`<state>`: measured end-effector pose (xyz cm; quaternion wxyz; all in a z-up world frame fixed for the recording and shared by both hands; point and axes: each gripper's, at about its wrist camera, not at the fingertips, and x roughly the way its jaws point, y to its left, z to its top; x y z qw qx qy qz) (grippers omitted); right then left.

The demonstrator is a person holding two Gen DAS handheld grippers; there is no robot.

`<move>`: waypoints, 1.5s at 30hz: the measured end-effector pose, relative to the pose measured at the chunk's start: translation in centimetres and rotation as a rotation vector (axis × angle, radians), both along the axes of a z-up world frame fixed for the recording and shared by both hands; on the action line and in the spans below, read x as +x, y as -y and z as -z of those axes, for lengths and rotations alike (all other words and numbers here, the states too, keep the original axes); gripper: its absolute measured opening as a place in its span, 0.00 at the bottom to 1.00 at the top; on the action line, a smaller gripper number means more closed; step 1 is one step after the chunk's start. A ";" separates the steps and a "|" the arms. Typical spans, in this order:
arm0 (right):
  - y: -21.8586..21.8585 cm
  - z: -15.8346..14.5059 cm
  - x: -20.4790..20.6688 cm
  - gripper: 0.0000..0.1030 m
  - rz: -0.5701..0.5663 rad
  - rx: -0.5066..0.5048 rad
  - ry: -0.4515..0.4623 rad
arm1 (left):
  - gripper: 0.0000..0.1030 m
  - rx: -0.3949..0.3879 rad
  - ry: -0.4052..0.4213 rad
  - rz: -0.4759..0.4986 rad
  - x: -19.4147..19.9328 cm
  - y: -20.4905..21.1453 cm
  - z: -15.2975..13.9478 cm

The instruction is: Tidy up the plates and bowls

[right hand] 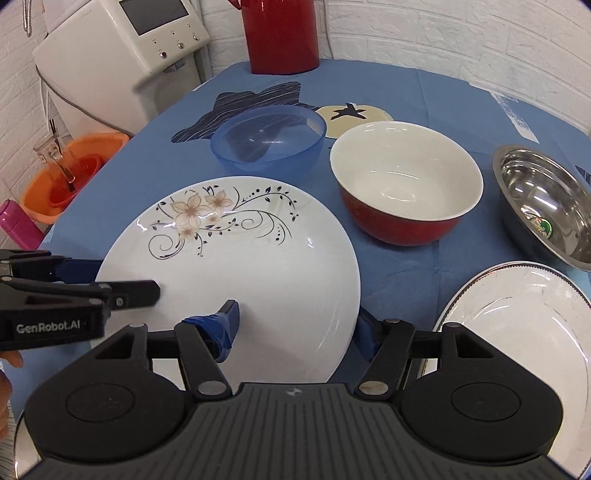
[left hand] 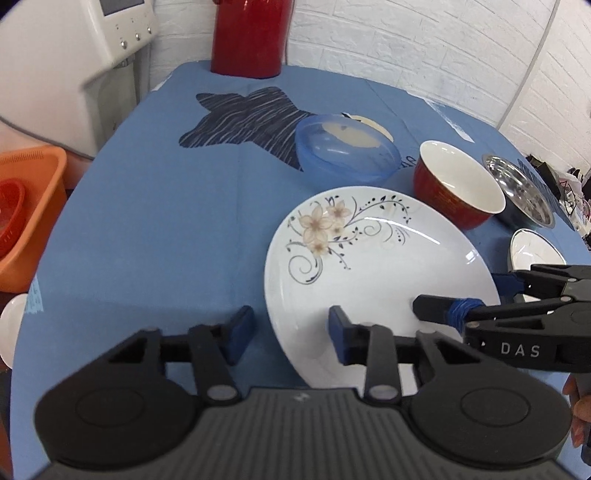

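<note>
Your flowered plate (right hand: 236, 266) sits tilted over the blue tablecloth (right hand: 436, 88), and both claws are on it. Your right gripper (right hand: 295, 325) has its fingers spread wide across the plate's edge at 4 o'clock: one blue pad (right hand: 225, 325) lies on the white face, the other sits just past the rim underneath. I cannot tell whether the pads are pressing. Your left gripper (left hand: 291, 330) is also wide open at the plate's 8 o'clock edge, right pad (left hand: 338, 332) over the white surface, left pad over bare cloth, so it has hold of nothing. In the right wrist view you see that left claw come in from 9 o'clock, one finger above the plate and one under its rim.

Around the plate: the red bowl (right hand: 406, 188) with its white inside stands at 2 o'clock, just beside the rim. The clear blue bowl (right hand: 269, 136) is at 12 o'clock, near but apart. The steel bowl (right hand: 546, 203) is further out at 3 o'clock. A second white plate (right hand: 524, 314) with a dark rim line lies at 4 o'clock, right beside your right claw. A red jug (right hand: 280, 33) stands at the far table edge, with the orange tub (right hand: 66, 173) off the table at 10 o'clock.
</note>
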<state>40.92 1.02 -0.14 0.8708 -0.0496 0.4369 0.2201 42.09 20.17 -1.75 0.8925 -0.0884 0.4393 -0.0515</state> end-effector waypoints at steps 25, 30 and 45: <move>1.5 -2.6 -12.6 0.44 -0.050 0.142 0.054 | 0.18 0.141 0.132 -0.019 -13.9 1.3 -4.9; 2.0 -1.9 -15.3 0.45 -0.035 0.151 0.042 | 0.18 0.152 0.136 -0.013 -17.0 1.9 -4.1; 2.1 -1.1 -19.3 0.46 -0.077 0.055 0.156 | 0.20 0.019 0.129 0.000 -21.1 1.2 -1.8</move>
